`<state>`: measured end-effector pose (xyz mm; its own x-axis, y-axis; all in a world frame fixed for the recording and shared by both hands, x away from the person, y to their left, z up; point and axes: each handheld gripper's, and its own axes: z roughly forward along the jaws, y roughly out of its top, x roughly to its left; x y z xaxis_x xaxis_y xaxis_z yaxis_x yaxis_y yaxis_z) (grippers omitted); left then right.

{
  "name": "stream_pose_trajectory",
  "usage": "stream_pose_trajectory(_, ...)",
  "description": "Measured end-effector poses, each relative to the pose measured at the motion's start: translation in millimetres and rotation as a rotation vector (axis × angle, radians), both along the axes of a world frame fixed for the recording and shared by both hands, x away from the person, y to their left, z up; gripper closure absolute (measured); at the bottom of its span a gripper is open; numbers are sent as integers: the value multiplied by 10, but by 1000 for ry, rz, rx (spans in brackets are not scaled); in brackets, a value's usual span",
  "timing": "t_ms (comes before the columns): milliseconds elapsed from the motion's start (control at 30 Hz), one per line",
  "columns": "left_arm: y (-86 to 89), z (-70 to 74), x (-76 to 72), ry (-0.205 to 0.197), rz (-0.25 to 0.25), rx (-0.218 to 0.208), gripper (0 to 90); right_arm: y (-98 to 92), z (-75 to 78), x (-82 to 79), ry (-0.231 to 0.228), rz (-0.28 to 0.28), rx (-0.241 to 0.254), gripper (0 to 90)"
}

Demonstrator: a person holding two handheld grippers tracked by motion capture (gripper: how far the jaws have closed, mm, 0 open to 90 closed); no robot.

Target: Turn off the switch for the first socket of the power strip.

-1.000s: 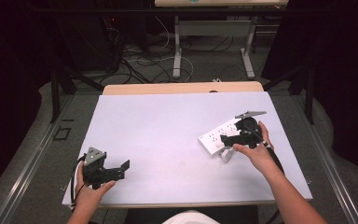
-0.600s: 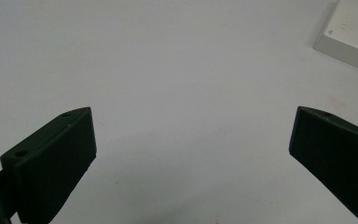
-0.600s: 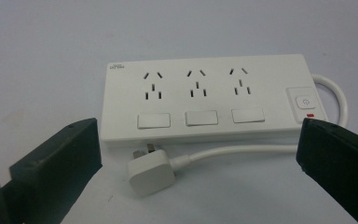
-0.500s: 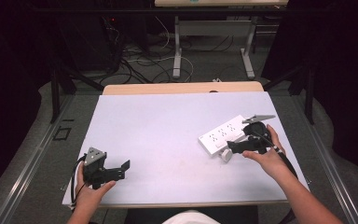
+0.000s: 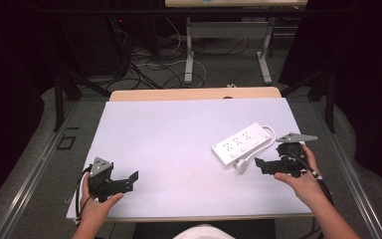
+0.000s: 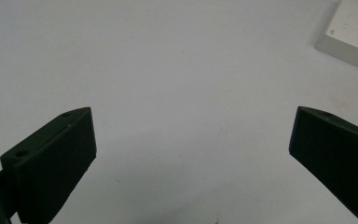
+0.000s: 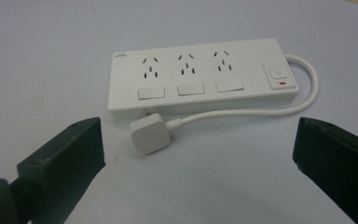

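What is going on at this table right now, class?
A person holds a gripper in each hand over a pale table. The right gripper, jaws open, points at a white power strip whose plug lies loose on the table beside it, touching neither. The left gripper is open too, near the table's front left corner, holding nothing.

The white tabletop [image 5: 179,134] sits under both the left tongs [image 5: 131,180] and the right tongs [image 5: 259,165]. Past them, along the far edge, there's a light wood strip [image 5: 194,94]. Beyond that is a tangle of floor cables [image 5: 149,69], mostly on the left tongs' side, plus pale desk legs [image 5: 189,55]. A metal rail [image 5: 35,169] runs along the floor outside the left tongs.
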<state>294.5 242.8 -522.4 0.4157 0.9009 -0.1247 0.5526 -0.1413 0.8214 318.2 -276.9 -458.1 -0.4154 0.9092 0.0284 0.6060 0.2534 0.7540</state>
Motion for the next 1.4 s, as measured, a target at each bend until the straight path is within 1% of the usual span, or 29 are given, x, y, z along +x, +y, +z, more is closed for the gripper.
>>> stream_pose_trajectory(100, -2, -3, 1, 0, 2, 1, 2, -66, -13, -78, -4, -12, 15, 17)
stream_pose_trajectory(133, -1, -2, 2, 3, 0, 3, 2, -94, -21, -98, -12, -13, 12, 17)
stream_pose_trajectory(167, -2, -4, 2, 3, 0, 3, 2, -110, -32, -122, -14, -24, 16, 17)
stream_pose_trajectory(200, -3, -5, 3, 2, 0, 4, 2, -137, -42, -141, -16, -21, 17, 17)
stream_pose_trajectory(267, -7, -5, 2, 2, 0, 6, 2, -174, -65, -183, -17, -37, 24, 17)
stream_pose_trajectory(367, -10, -3, -1, 6, -1, 7, 2, -225, -105, -226, -25, -54, 35, 17)
stream_pose_trajectory(467, -11, -5, 0, 5, 0, 8, 2, -260, -134, -275, -22, -69, 51, 18)
stream_pose_trajectory(500, -14, -6, 0, 3, 4, 2, 2, -274, -149, -284, -33, -70, 50, 19)
stream_pose_trajectory(533, -14, -7, 0, 3, 5, 2, 2, -288, -148, -308, -16, -73, 46, 20)
stream_pose_trajectory(567, -14, -8, 0, 3, 5, 1, 2, -298, -172, -314, -37, -74, 47, 21)
stream_pose_trajectory(667, -16, -9, 2, 2, 5, 4, 2, -320, -219, -352, -50, -83, 45, 21)
stream_pose_trajectory(733, -19, -8, 2, -1, 3, 6, 2, -335, -259, -367, -60, -90, 45, 21)
stream_pose_trajectory(767, -21, -9, 1, 0, 4, 5, 2, -332, -288, -372, -73, -102, 50, 21)
stream_pose_trajectory(800, -21, -9, 0, 1, 4, 6, 2, -352, -294, -387, -62, -94, 38, 21)
stream_pose_trajectory(900, -18, -10, 3, 1, 5, 7, 2, -371, -355, -406, -70, -101, 38, 21)
stream_pose_trajectory(1000, -18, -10, 3, 1, 4, 7, 2, -395, -396, -419, -60, -112, 55, 21)
stream_pose_trajectory(1033, -18, -10, 3, 0, 4, 7, 2, -410, -408, -420, -67, -117, 54, 24)
stream_pose_trajectory(1100, -18, -10, 4, 0, 4, 6, 2, -433, -430, -425, -71, -128, 67, 30)
stream_pose_trajectory(1133, -18, -10, 3, 1, 5, 5, 2, -445, -455, -419, -101, -138, 70, 32)
stream_pose_trajectory(1200, -16, -9, 3, 1, 3, 6, 2, -480, -467, -434, -89, -146, 83, 34)
stream_pose_trajectory(1267, -16, -10, 3, 1, 4, 5, 2, -513, -489, -433, -89, -156, 96, 34)
stream_pose_trajectory(1333, -15, -9, 2, 1, 4, 3, 2, -538, -524, -417, -118, -180, 98, 34)
stream_pose_trajectory(1367, -14, -8, 1, 2, 5, 2, 2, -566, -525, -421, -101, -176, 90, 35)
stream_pose_trajectory(1400, -13, -8, 2, 3, 5, 1, 2, -575, -533, -422, -89, -186, 97, 36)
